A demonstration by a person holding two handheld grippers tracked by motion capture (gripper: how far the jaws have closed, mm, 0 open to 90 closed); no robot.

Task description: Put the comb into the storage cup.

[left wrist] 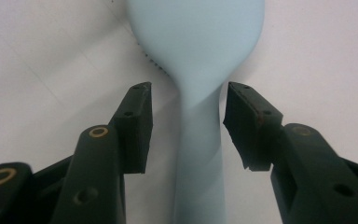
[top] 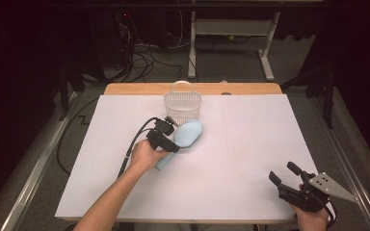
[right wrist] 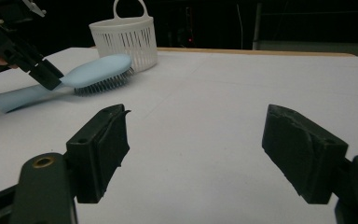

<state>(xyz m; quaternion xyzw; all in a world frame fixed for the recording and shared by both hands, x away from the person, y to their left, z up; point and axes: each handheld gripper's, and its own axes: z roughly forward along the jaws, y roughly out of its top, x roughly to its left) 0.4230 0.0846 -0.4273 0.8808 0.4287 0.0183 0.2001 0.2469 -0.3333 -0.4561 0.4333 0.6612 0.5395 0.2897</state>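
A light blue hairbrush [top: 189,132] lies bristles down on the white table [top: 250,144], its head close to a white slotted basket [top: 182,106]. My left gripper [top: 173,144] is over the brush's handle. In the left gripper view the jaws [left wrist: 186,100] stand on either side of the handle [left wrist: 200,154] with a gap on each side, so the pads do not press it. The right gripper [top: 284,173] rests near the table's front right corner, open with nothing between its fingers [right wrist: 196,149]. From there I also see the brush [right wrist: 98,67], the basket [right wrist: 126,37] and the left gripper [right wrist: 42,70].
A wooden strip [top: 250,89] borders the table's far edge just behind the basket. Beyond it are a grey metal stand [top: 231,29] and cables [top: 144,57] on the floor. White surface stretches between the brush and the right gripper.
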